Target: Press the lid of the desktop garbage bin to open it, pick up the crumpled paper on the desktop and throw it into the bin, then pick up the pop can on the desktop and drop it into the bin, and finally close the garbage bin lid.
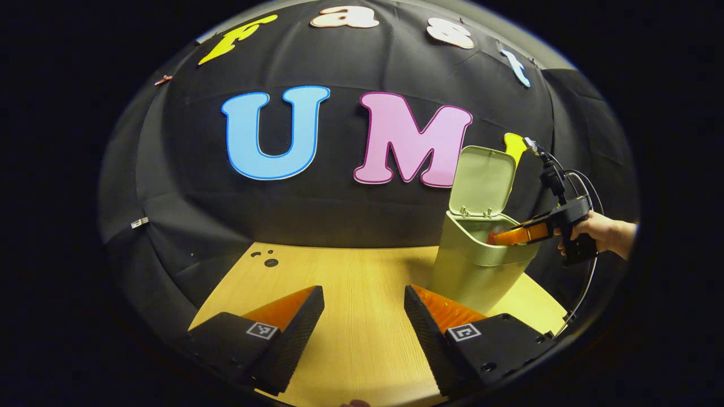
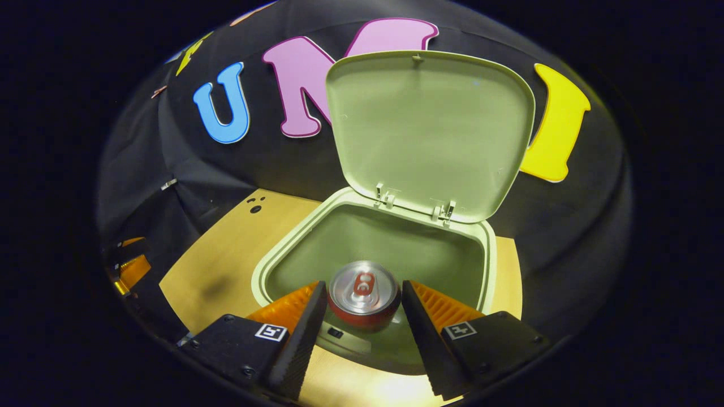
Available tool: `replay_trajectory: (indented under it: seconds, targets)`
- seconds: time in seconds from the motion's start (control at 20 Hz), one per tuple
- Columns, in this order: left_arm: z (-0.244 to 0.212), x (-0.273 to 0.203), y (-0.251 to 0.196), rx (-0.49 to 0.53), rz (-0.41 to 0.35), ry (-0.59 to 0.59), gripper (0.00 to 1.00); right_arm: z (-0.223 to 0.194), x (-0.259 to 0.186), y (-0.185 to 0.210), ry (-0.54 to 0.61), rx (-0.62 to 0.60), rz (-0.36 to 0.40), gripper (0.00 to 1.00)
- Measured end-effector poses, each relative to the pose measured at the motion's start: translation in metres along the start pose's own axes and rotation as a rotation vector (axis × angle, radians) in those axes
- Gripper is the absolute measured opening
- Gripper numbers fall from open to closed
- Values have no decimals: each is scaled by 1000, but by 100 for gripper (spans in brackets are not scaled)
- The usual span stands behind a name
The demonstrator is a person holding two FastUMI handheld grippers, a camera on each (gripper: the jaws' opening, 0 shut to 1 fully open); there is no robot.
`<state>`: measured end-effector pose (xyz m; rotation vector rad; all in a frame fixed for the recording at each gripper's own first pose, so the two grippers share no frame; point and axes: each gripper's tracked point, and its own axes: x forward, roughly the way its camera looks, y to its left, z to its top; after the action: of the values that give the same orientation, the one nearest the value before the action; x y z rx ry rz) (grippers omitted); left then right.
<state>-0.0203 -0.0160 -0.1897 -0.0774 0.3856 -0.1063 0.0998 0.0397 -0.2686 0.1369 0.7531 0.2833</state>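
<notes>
Pop can [image 2: 364, 294] between the fingers of the right gripper [image 2: 364, 308], top and pull tab facing the camera, held over the open mouth of the garbage bin [image 2: 487, 265]. Both fingers close against the can's sides, though contact on the right side hard to confirm. No readable brand or writing on the can. Lid [image 2: 430, 133] standing upright behind the opening, hinged at the back rim.

From the left gripper view: bin at right on the wooden table [image 1: 350, 294], right gripper reaching over its rim, a hand [image 1: 599, 232] on its handle. Left gripper [image 1: 363, 308] low over the table, jaws spread wide, nothing between them.
</notes>
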Motion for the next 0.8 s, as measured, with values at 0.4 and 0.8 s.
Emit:
replay_trajectory:
  seconds: [0.4, 0.8]
  targets:
    - [-1, -2, 0, -3, 1, -2, 93, 13, -14, -2, -61, 9, -10, 86]
    - [2, -9, -6, 11, -18, -14, 93, 78, -66, -3, -342, -23, -58, 97]
